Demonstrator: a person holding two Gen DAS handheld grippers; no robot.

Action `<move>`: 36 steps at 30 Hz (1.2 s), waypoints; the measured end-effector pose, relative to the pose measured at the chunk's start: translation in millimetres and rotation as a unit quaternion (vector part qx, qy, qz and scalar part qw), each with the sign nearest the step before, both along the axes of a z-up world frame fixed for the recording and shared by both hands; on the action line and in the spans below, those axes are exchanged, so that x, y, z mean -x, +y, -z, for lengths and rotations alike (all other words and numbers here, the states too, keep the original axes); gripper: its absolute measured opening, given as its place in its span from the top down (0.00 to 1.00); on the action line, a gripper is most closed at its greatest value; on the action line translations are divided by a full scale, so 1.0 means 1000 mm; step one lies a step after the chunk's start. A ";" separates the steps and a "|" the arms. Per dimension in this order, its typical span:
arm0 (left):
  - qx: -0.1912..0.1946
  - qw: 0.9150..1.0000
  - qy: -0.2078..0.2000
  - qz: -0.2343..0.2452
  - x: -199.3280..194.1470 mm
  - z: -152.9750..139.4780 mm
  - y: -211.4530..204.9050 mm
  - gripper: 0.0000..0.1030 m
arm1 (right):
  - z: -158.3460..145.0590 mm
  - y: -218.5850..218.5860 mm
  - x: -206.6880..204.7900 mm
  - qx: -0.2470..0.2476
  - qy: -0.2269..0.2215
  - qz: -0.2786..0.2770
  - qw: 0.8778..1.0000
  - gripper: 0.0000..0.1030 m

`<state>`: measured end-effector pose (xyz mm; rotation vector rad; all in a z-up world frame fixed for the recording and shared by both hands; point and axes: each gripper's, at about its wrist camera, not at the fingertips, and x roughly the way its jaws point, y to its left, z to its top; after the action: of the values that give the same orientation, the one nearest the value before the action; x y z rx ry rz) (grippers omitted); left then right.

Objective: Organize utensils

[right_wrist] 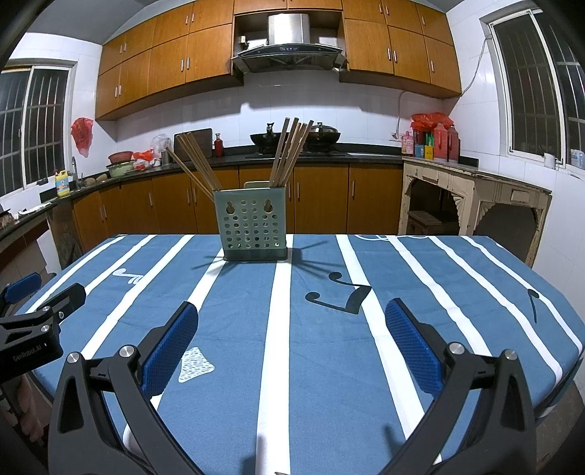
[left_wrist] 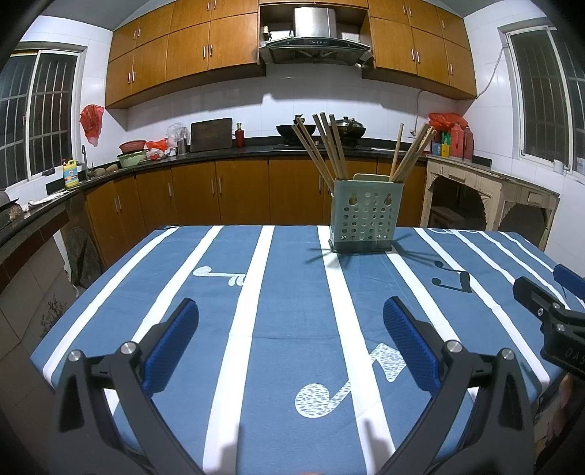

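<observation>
Room: kitchen with wooden wall and base cabinets, a steel range hood (left_wrist: pixel 315 27), white tiled walls and barred windows on both sides.
Back counter: dark worktop carrying a wok (right_wrist: pixel 266 138), a lidded pot (right_wrist: pixel 323 130), a cutting board (left_wrist: pixel 211 134), a red bottle (left_wrist: pixel 239 135) and a yellow detergent bottle (left_wrist: pixel 71 173).
Work surface: table under a blue tablecloth (left_wrist: pixel 292 303) with white stripes and music-note prints.
Utensil holder: pale green perforated caddy (left_wrist: pixel 365 215), upright, near the far edge of the table, roughly mid-width.
Chopsticks: wooden chopsticks (left_wrist: pixel 323 149) stand inside the caddy in two fans, one leaning left and one leaning right; tips project well above the rim.
Left gripper (left_wrist: pixel 290 339): held above the near edge of the table, blue-padded fingers (left_wrist: pixel 175 347) spread wide, nothing between them; well apart from the caddy.
Right gripper (right_wrist: pixel 290 339): held above the near edge, beside the left unit, fingers spread wide, empty; well apart from the caddy.
Cross view: each gripper appears at the side of the other camera's picture.
</observation>
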<state>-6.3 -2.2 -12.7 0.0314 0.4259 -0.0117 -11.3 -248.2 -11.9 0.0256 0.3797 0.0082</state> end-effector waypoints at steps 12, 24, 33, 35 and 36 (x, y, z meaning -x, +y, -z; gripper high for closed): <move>0.000 1.000 0.000 0.000 -0.001 -0.001 0.001 0.04 | 0.000 0.000 0.000 0.000 0.000 0.000 1.000 0.02; 0.001 1.000 0.001 0.005 0.000 0.000 0.000 0.04 | -0.001 0.000 0.000 0.000 0.000 0.000 1.000 0.02; 0.006 1.000 0.004 0.006 -0.002 0.003 0.003 0.04 | -0.001 0.000 0.000 0.000 0.000 0.000 1.000 0.02; 0.007 1.000 0.004 0.005 -0.001 0.003 0.003 0.04 | -0.001 0.000 0.000 -0.001 0.000 0.000 1.000 0.02; 0.006 1.000 0.004 0.006 -0.002 0.002 0.005 0.04 | -0.001 0.000 0.000 -0.001 0.000 0.000 1.000 0.02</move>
<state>-4.2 2.4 -14.7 0.0211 0.4343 -0.0259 -11.4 -248.4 -11.1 0.0271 0.3801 0.0082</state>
